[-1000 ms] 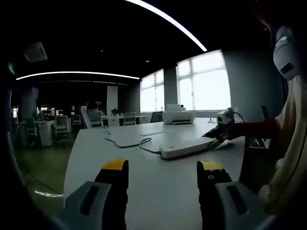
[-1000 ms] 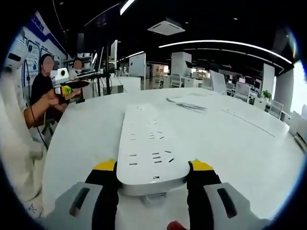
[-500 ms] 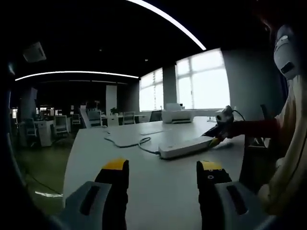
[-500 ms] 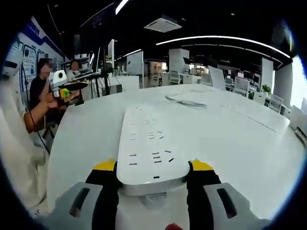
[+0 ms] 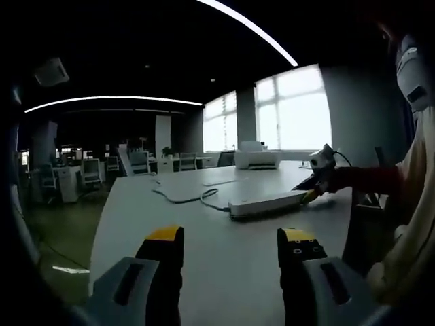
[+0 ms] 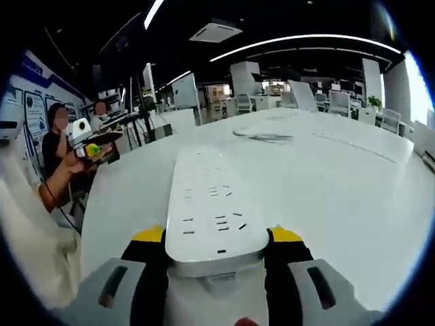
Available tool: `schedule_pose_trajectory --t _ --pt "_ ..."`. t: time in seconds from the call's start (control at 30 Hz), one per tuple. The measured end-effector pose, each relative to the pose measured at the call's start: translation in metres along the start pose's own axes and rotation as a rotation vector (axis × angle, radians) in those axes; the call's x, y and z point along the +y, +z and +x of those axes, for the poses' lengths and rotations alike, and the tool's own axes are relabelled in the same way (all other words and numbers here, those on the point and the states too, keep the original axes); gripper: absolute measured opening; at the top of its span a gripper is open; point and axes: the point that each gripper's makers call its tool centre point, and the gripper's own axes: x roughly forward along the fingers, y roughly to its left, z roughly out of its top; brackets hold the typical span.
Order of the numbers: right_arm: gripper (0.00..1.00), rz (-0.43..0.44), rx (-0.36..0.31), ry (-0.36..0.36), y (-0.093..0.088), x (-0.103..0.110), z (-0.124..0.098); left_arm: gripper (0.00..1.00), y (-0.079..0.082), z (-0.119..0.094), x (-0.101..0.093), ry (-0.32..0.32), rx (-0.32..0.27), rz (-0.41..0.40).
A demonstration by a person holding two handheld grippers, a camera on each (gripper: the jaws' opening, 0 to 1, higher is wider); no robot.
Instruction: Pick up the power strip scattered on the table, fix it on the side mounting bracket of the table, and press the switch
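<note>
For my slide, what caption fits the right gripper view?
Right gripper clamps one end of a white power strip above a white table.

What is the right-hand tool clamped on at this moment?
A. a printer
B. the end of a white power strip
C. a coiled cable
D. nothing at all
B: in the right gripper view the right tool has its two yellow-tipped jaws pressed against both sides of the near end of the white power strip, above the white table.
</note>
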Motion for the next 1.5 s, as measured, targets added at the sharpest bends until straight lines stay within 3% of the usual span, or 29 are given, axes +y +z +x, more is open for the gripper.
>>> schedule_pose_trajectory --t 0.33,0.5,0.77,1.0,1.37,1.5 --pt "0.51 0.051 0.024 -0.008 -0.002 0.005 0.001 0.60 0.004 0.004 0.002 0.012 -0.017 -0.078" --pt "0.51 0.052 0.030 -0.008 -0.002 0.005 0.001 0.60 0.005 0.009 0.002 0.003 -0.042 -0.199" --pt "0.51 0.064 0.046 -0.009 -0.001 0.006 0.001 0.60 0.010 0.018 0.002 -0.004 -0.057 -0.241" --pt "0.51 0.107 0.047 0.004 0.001 0.007 0.002 0.60 0.007 0.026 -0.007 -0.030 -0.032 -0.261" --pt "0.51 0.153 0.043 0.016 0.003 0.008 0.002 0.61 0.003 0.036 -0.016 -0.052 -0.024 -0.362" --pt "0.51 0.157 0.045 0.016 0.003 0.007 0.001 0.62 -0.001 0.041 -0.020 -0.067 0.002 -0.493"
